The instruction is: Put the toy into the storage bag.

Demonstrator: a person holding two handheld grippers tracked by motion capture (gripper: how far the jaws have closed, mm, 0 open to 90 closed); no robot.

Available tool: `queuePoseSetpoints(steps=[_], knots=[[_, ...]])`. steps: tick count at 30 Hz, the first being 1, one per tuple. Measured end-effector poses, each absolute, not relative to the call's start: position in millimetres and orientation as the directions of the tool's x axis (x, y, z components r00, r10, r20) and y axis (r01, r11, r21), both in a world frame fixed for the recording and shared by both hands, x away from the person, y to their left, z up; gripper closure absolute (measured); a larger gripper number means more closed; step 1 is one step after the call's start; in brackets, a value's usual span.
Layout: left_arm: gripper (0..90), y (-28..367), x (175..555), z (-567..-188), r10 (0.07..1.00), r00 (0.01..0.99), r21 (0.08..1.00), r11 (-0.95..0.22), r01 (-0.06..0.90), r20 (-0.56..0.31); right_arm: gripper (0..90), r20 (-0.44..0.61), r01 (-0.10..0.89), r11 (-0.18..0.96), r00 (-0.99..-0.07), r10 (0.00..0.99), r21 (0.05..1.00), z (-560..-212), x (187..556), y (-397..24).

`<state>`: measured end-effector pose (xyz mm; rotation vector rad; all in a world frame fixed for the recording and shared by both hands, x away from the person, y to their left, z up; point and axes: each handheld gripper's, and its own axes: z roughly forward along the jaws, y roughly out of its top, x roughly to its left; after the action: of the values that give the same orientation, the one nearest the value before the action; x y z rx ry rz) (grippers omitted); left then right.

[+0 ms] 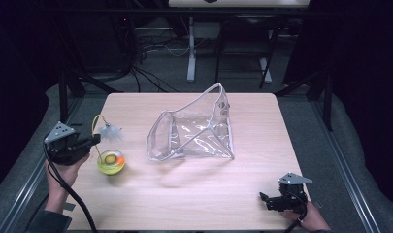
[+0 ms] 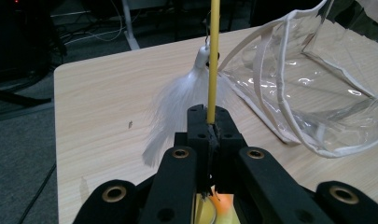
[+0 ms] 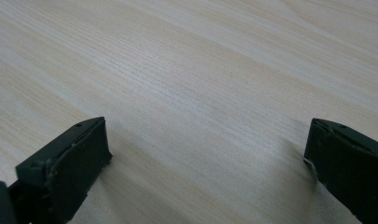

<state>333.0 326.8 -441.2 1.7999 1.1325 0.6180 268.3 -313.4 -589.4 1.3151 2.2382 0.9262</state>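
Desk: pale wood, seen from the person's side.

Left tongs: at the desk's left edge, clamped tight on a thin yellow wand. In the left gripper view the wand rises straight out from between the jaws, its long axis in line with them, pointing away toward the far side of the desk. In the high view its upper part bends over in an arc.

White feather tuft: hangs from the wand by a small white cap, plume fanning down toward the desk, just beside the pouch's rim.

Yellow-green bowl: just in front of the left tongs, something orange inside.

Clear pouch: mid-desk, white-edged, mouth gaping toward the left.

Right tongs: near right corner, jaws spread wide, empty, low over bare wood.

Step in hand, as I judge it: wand lifted and carried. Next likely calls for swinging the tuft toward the pouch's mouth, with the right tongs free to steady the rim.
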Motion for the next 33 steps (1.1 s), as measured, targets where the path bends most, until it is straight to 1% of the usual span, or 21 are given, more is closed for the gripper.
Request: queuePoseSetpoints(steps=[10,16,33], knots=[[88.5,325,330,-432,0.882,0.471,0.883,-0.196,0.426,-0.031,0.0,0.003,0.620,0.344,-0.488,0.873,0.705,-589,268,-313],[88.4,326,330,-424,0.879,0.475,0.892,-0.185,0.413,-0.037,0.0,0.004,0.620,0.344,-0.488,0.873,0.705,-589,268,-313],[88.4,318,344,-403,0.867,0.499,0.896,-0.217,0.387,-0.006,0.0,0.004,0.620,0.344,-0.488,0.873,0.705,-589,268,-313]])
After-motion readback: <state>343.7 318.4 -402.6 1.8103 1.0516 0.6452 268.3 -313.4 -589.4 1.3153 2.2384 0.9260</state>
